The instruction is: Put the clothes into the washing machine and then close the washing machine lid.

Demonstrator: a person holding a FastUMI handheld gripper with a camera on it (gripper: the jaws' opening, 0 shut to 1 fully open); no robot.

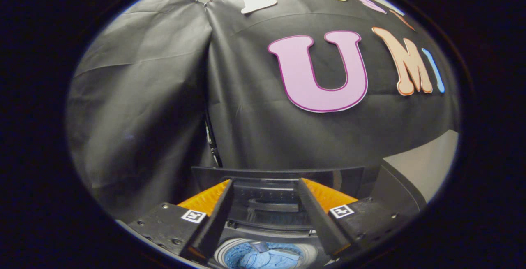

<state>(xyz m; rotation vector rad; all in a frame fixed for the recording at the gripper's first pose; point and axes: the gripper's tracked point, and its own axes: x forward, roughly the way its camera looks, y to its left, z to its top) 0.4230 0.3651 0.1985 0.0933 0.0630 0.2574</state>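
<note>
Two fingers spread, claw (265,184) level above drum — blue clothes (267,258) inside, lid (277,174) raised.

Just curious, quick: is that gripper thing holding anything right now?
Gripper: open, fingers spread apart, holding nothing; the clothes lie below in the washing machine drum.

Black cloth (254,108) hangs as the booth's wall in creased folds, two sheets meeting at a seam. A pale grey wall (427,166) shows beside the cloth's lower edge.
</note>
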